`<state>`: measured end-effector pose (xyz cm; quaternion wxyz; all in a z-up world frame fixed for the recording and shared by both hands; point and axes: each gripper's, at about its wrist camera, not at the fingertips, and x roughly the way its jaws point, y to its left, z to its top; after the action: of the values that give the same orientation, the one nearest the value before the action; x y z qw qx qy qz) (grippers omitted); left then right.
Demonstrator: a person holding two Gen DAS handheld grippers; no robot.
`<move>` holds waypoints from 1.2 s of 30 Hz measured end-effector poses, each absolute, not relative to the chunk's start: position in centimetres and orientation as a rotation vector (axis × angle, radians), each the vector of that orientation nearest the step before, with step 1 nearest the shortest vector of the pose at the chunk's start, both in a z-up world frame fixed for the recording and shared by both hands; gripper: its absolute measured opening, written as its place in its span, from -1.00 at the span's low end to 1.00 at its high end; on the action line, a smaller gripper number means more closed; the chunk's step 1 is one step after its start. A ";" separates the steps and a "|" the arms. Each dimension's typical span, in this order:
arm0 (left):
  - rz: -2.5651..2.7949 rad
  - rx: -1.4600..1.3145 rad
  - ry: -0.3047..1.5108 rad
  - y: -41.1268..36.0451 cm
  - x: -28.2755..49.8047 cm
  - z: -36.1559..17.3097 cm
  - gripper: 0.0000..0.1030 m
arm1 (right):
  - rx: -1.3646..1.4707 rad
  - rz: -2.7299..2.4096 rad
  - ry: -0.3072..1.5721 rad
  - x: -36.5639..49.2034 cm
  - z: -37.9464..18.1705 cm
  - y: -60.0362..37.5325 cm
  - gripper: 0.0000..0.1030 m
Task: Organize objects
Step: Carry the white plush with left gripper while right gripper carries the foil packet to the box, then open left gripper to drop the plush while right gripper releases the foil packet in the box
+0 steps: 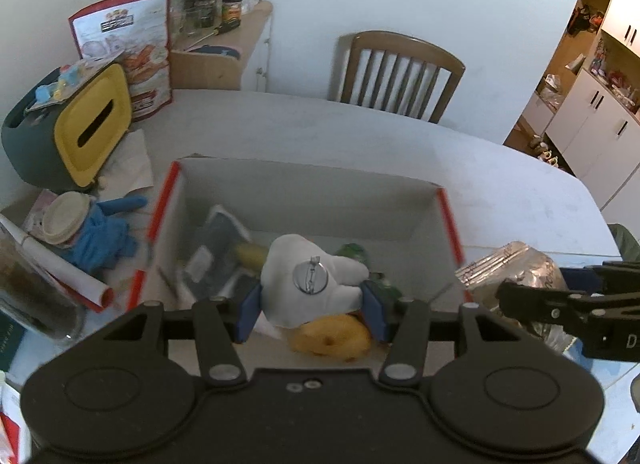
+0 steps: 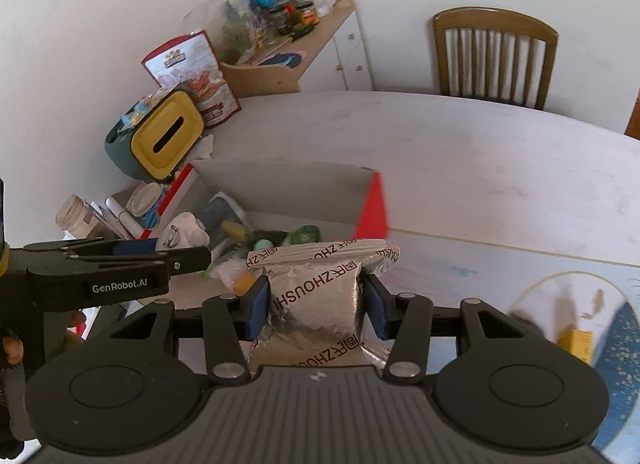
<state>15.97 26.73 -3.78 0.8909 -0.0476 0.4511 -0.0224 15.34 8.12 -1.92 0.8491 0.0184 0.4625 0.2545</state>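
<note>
Silver crinkled foil snack packet (image 2: 320, 296), clamped in the right gripper (image 2: 316, 304), hangs just right of the open red-edged cardboard box (image 1: 304, 188); the left gripper (image 1: 312, 304) grips a white plush toy (image 1: 308, 276) above it.

Left wrist view: mounted behind the left gripper (image 1: 312, 310), looking steeply down and forward into the open cardboard box (image 1: 308, 184) at close range, with the wooden chair (image 1: 394, 74) and wall beyond. Right wrist view: mounted behind the right gripper (image 2: 316, 306), set just right of the box (image 2: 280, 176), facing forward and somewhat leftward across the table (image 2: 500, 168) at a similar close range. Shared between both: box interior, yellow-lidded tissue holder (image 1: 92, 126) (image 2: 168, 140), far chair (image 2: 494, 60), side shelf (image 1: 224, 60) (image 2: 280, 64), plus each gripper seen at the other's edge.
</note>
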 end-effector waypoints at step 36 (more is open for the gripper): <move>-0.184 0.062 1.197 30.2 20.8 -13.2 0.02 | -0.092 0.478 1.113 22.4 -11.6 19.3 -0.05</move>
<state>20.84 30.18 -13.17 0.8218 0.0294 0.5625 -0.0865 22.40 19.34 -11.56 0.8211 -0.0431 0.5231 0.2244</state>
